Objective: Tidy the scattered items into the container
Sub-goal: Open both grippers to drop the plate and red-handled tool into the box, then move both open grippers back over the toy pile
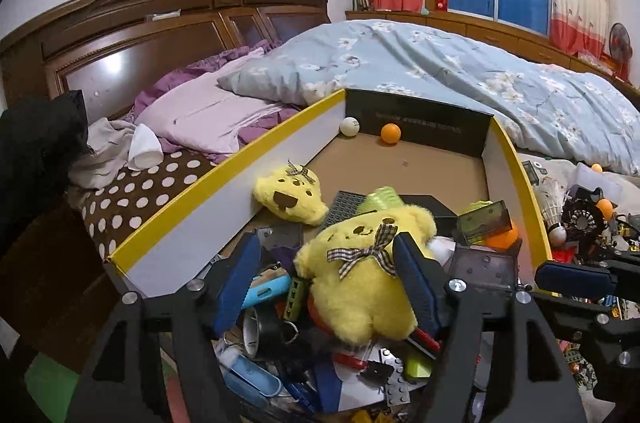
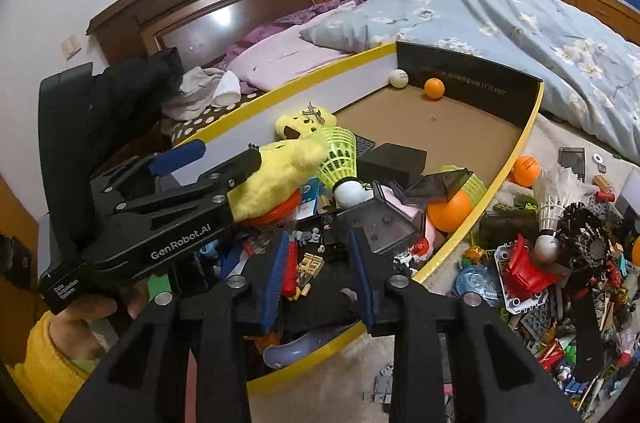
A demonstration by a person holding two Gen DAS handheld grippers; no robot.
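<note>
A yellow plush bear (image 1: pixel 362 279) with a checked bow sits upright between my left jaws, atop the clutter in the yellow-rimmed box (image 1: pixel 224 159); loose pieces (image 2: pixel 560 287) litter the bed alongside.

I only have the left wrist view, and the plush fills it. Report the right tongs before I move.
Observer: The right tongs are open with nothing between them. They are over the clutter at the near end of the box.
Operator: Now give me the left tongs from the side.
Observer: The left tongs are open. The yellow plush touches one finger, and the other finger stands apart from it.
Operator: Say what's under the plush.
Observer: It sits on an orange-red disc.
</note>
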